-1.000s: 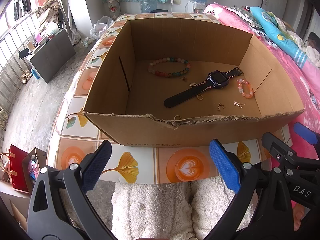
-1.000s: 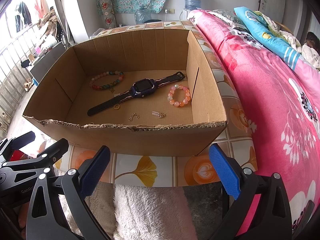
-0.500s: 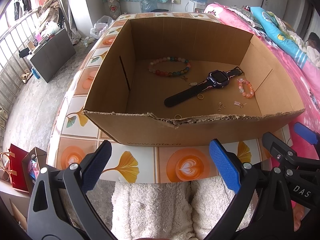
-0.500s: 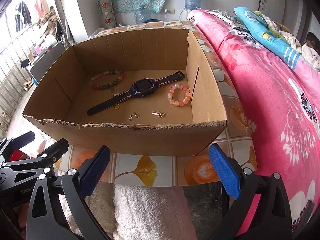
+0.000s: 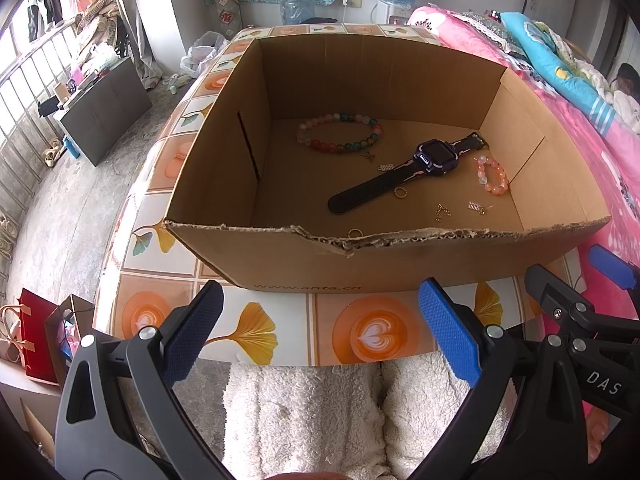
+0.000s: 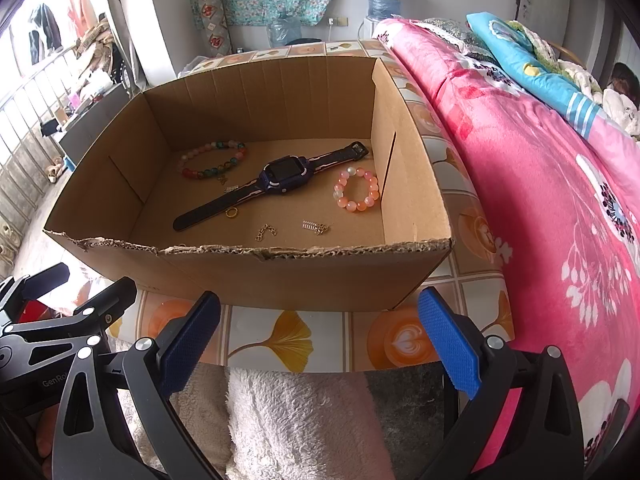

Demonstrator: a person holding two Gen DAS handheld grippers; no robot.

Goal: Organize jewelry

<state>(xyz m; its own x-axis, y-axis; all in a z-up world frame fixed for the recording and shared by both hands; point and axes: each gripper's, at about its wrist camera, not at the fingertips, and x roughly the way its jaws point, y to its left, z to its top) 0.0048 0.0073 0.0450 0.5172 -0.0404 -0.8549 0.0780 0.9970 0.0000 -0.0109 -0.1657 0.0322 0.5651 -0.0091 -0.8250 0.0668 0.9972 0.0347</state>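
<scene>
On the tiled table (image 5: 256, 336), an open cardboard box (image 5: 304, 268) is sitting with all the jewelry lying loose on its floor. Near the box's far wall a multicoloured bead bracelet (image 5: 338, 133) is resting, and a dark smartwatch (image 5: 416, 170) is stretching diagonally across the middle of the box. Just beside the box's right wall a pink bead bracelet (image 5: 493, 175) is lying. A gold ring (image 5: 400, 193) is touching the watch strap, a second gold ring (image 5: 354, 233) is peeking over the torn near wall of the box, and two small gold earrings (image 6: 292, 230) are lying toward that near wall, apart from the watch.

Both tools are hovering short of the box's near wall, over the table edge and a white fleece-covered lap (image 6: 300, 420). The left gripper (image 5: 320, 336) is gaping wide with nothing between its blue pads, and the right gripper (image 6: 320, 336) is likewise spread wide and gripping nothing. A pink bed (image 6: 560, 200) is lying to the right of the box.
</scene>
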